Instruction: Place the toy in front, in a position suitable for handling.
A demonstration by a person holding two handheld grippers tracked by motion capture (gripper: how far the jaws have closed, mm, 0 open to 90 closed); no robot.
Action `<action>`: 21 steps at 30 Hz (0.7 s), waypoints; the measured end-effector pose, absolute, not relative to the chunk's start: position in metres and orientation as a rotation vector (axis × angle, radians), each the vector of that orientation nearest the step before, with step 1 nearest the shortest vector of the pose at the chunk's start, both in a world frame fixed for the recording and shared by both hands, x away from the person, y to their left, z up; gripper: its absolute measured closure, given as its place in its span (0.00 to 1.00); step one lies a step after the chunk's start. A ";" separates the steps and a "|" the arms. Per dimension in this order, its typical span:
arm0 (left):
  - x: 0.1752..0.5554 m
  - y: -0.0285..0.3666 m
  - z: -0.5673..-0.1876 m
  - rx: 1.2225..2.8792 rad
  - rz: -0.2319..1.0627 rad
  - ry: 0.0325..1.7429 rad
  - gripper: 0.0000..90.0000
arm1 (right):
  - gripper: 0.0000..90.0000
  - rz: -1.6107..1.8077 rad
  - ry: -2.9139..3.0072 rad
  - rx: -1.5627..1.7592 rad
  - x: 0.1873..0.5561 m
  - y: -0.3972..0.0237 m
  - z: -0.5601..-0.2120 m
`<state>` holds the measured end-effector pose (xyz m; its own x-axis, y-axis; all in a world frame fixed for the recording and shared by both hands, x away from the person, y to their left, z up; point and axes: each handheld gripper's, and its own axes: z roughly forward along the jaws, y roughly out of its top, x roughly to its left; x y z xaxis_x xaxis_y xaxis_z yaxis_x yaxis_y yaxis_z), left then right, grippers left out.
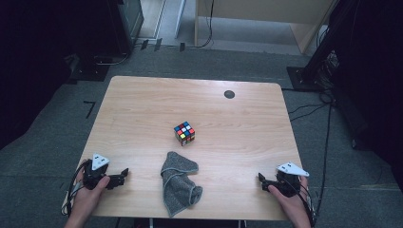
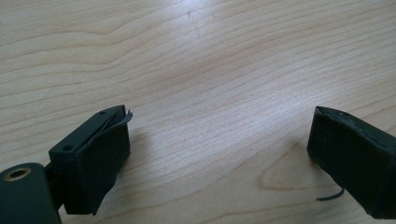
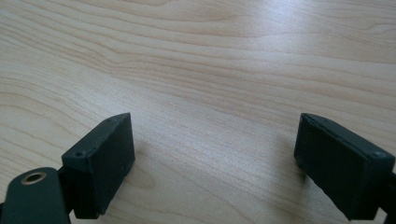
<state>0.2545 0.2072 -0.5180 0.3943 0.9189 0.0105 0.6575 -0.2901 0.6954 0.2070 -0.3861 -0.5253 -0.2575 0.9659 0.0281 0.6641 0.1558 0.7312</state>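
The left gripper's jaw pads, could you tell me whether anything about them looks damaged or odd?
Yes. In the left gripper view, one pad's top edge is peeling away, ragged at the tip, and a loose thread curls out beneath the other pad.

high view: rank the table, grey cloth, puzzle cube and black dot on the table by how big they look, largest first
1. table
2. grey cloth
3. puzzle cube
4. black dot

The cloth lies nearer the camera than the cube, which flatters it a little, but the gap looks too wide for that to change the order.
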 end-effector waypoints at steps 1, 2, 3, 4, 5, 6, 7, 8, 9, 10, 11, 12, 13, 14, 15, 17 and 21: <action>0.255 0.207 -0.518 2.047 0.555 1.343 0.06 | 0.13 0.890 1.987 1.549 0.207 -0.386 -0.525; 0.256 0.206 -0.518 2.054 0.553 1.342 0.05 | 0.13 0.890 1.986 1.548 0.207 -0.385 -0.525; 0.256 0.206 -0.518 2.056 0.552 1.342 0.04 | 0.14 0.894 1.991 1.541 0.207 -0.384 -0.525; 0.256 0.206 -0.518 2.056 0.552 1.342 0.04 | 0.15 0.899 2.003 1.528 0.207 -0.383 -0.525; 0.256 0.206 -0.518 2.056 0.552 1.342 0.04 | 0.17 0.900 2.012 1.521 0.207 -0.381 -0.525; 0.256 0.206 -0.518 2.056 0.552 1.342 0.04 | 0.20 0.895 2.013 1.526 0.207 -0.379 -0.524; 0.256 0.206 -0.518 2.056 0.552 1.342 0.04 | 0.21 0.889 2.014 1.531 0.207 -0.377 -0.522; 0.256 0.206 -0.518 2.056 0.552 1.342 0.04 | 0.21 0.893 2.014 1.540 0.207 -0.375 -0.521; 0.256 0.206 -0.518 2.056 0.552 1.342 0.04 | 0.21 0.921 2.009 1.544 0.207 -0.373 -0.519; 0.256 0.206 -0.518 2.056 0.552 1.342 0.04 | 0.21 0.921 2.009 1.544 0.207 -0.373 -0.519; 0.256 0.206 -0.518 2.056 0.552 1.342 0.04 | 0.20 0.964 2.000 1.551 0.206 -0.370 -0.516; 0.256 0.206 -0.518 2.056 0.552 1.342 0.04 | 0.19 1.019 1.996 1.551 0.206 -0.361 -0.510; 0.256 0.206 -0.518 2.056 0.552 1.342 0.04 | 0.19 1.019 1.996 1.551 0.206 -0.361 -0.510; 0.256 0.206 -0.518 2.056 0.552 1.343 0.04 | 0.19 1.031 1.999 1.535 0.206 -0.355 -0.506; 0.256 0.206 -0.518 2.056 0.552 1.344 0.04 | 0.19 1.044 2.001 1.513 0.206 -0.349 -0.502; 0.257 0.205 -0.518 2.058 0.549 1.342 0.03 | 0.19 1.079 2.016 1.465 0.205 -0.336 -0.495; 0.258 0.205 -0.518 2.064 0.547 1.338 0.02 | 0.18 1.105 2.080 1.358 0.206 -0.310 -0.482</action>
<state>0.2575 0.2048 -0.5185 0.4034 0.9149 0.0132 0.6617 -0.3017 0.6864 0.2059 -0.3104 -0.4824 -0.4347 0.8975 0.0745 0.5639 0.2067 0.7996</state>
